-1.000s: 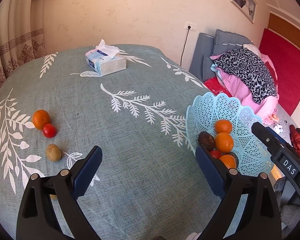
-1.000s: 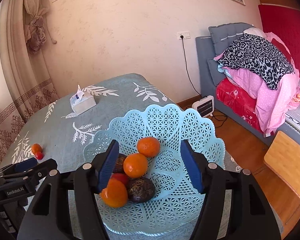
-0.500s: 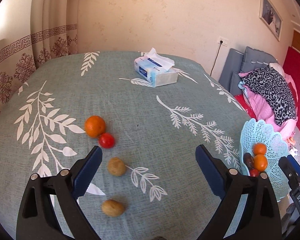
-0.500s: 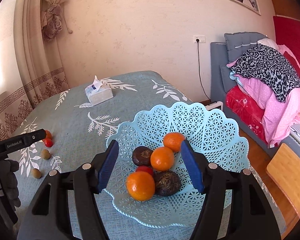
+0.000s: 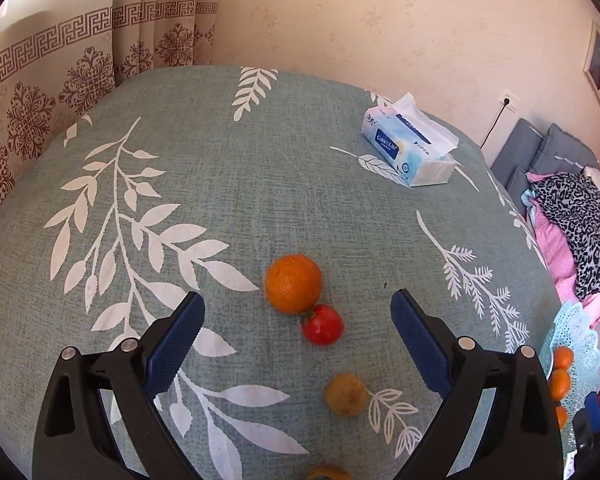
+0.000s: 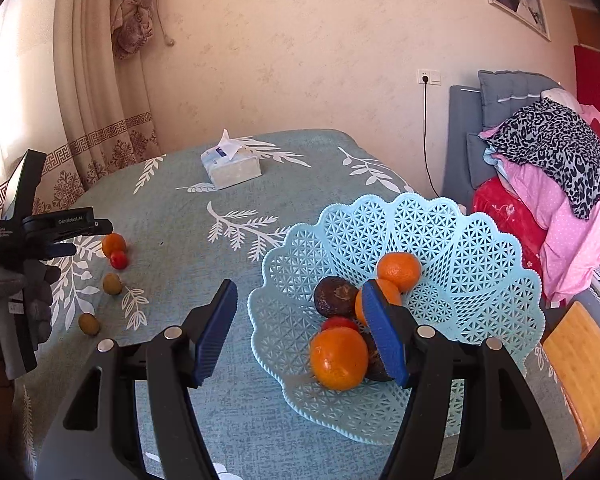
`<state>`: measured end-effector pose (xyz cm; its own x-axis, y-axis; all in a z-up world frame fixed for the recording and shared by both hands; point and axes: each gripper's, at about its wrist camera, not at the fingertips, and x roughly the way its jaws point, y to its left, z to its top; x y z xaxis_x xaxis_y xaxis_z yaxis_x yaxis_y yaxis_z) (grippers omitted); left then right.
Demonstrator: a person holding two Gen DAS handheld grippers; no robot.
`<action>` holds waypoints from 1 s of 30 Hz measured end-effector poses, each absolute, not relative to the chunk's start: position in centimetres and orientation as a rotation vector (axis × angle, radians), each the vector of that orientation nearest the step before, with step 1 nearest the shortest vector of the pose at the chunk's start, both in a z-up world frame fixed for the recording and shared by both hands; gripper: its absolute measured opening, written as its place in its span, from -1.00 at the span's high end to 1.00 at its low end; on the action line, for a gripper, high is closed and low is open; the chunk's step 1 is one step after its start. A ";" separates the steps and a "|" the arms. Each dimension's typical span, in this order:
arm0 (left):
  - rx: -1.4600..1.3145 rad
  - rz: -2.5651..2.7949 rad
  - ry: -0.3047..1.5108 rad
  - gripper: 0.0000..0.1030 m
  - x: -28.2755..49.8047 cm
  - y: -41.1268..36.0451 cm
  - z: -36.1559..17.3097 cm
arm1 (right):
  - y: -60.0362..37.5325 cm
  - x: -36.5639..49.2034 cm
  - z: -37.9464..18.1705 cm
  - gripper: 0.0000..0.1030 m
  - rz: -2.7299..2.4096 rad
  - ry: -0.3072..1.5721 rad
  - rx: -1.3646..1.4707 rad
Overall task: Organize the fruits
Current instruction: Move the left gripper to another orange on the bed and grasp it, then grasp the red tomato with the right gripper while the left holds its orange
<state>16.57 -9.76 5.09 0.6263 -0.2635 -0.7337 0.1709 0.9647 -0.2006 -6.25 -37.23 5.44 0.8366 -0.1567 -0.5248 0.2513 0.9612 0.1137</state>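
Teal cloth with white leaf prints covers the worktop (image 5: 228, 184), with a patterned curtain (image 5: 60, 80) at the far left and a cream wall behind. Over on the left side, the left tongs (image 5: 296, 332) hang spread wide and empty above a line of loose fruit: an orange (image 5: 293, 283) touching a small red tomato (image 5: 323, 324), then a brownish-yellow fruit (image 5: 345, 395) just nearer, and another one (image 6: 89, 323) closest to the edge. From the right wrist view that same line sits beside the gloved left hand (image 6: 28, 296). Moving toward the middle, a tissue pack (image 6: 230, 168) rests near the far edge, well apart from everything. Now the right: the right tongs (image 6: 300, 332) are released too, gripping nothing, hovering over the near rim of a pale blue lattice basket (image 6: 480, 248). Inside it lie three oranges (image 6: 339, 358), a dark brown fruit (image 6: 334, 296) and a red one partly hidden. Beyond, bedding is piled on a couch (image 6: 548, 168).
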 end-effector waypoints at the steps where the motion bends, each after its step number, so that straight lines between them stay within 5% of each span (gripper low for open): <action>1: -0.125 -0.246 0.872 -0.78 17.1 -9.6 4.9 | -37.1 -6.2 5.4 -0.29 -0.215 0.541 0.180; 11: -0.156 -0.245 0.977 -0.35 20.3 -9.6 2.4 | -36.1 -5.1 4.9 -0.29 -0.195 0.567 0.174; 19: -0.147 -0.302 0.965 0.27 19.8 -9.6 2.2 | -33.7 -3.3 5.1 -0.29 -0.133 0.583 0.161; 30: -0.146 -0.284 0.869 0.27 18.1 -7.9 4.7 | -29.0 2.5 4.3 -0.29 0.097 0.719 0.214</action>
<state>18.06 -7.89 4.70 0.6112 -0.3047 -0.7305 0.1863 0.9524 -0.2413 2.50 -29.04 4.30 0.7494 0.1613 -0.6422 -0.0150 0.9738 0.2271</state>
